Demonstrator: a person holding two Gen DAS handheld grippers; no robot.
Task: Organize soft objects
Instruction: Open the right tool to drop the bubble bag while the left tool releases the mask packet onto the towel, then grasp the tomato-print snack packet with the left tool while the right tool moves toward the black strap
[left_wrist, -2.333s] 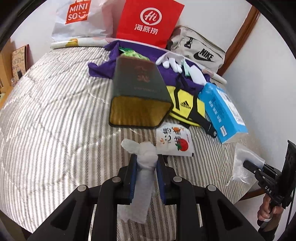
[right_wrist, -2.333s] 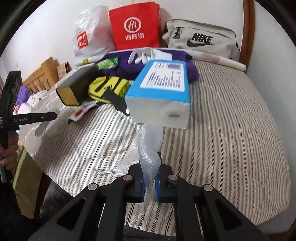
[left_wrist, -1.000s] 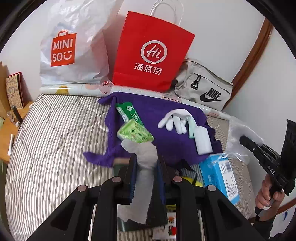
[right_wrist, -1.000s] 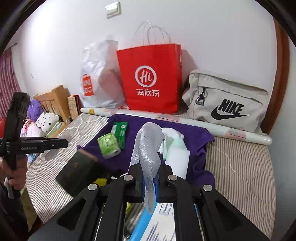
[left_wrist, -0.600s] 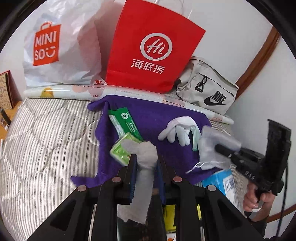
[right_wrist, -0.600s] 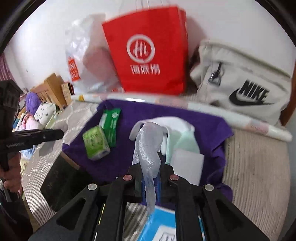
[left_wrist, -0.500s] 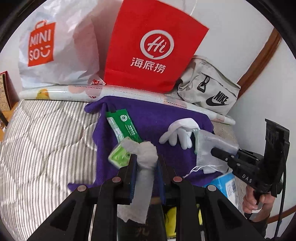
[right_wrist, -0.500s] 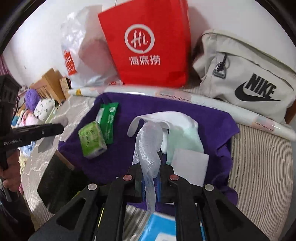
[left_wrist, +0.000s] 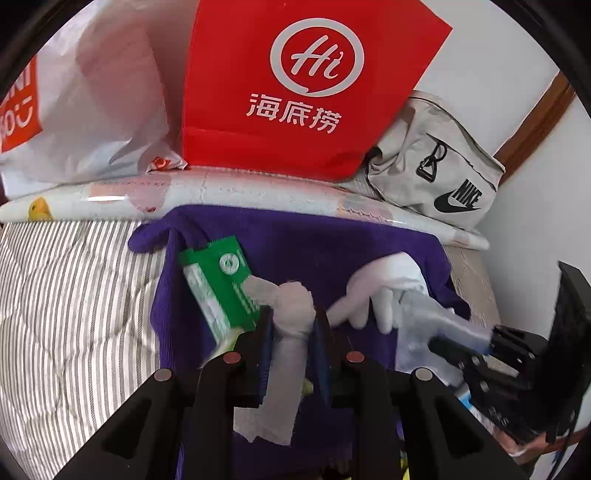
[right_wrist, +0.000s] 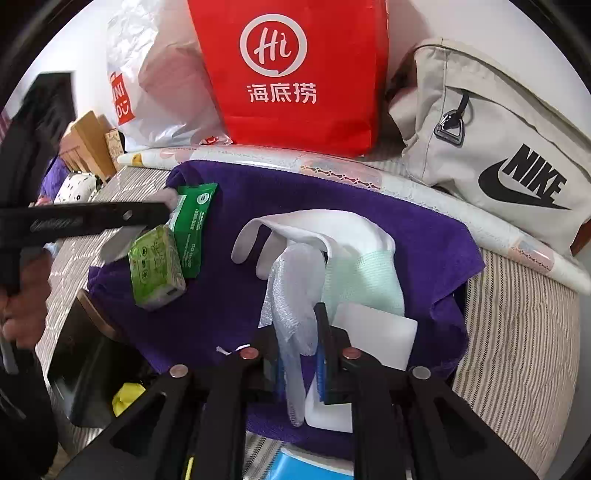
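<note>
While the right claw (right_wrist: 299, 354) opens around a clear glove (right_wrist: 295, 295), the left claw (left_wrist: 291, 332) pinches grey cloth (left_wrist: 288, 332).

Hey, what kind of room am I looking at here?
Probably a bedroom: a striped quilted mattress with a wooden bed frame against a white wall, and shopping bags piled at its head.

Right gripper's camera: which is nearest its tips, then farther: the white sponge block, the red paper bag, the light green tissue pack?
1. White sponge block, just right of the right gripper.
2. Light green tissue pack, left, on the purple cloth.
3. Red paper bag, standing at the back.
</note>
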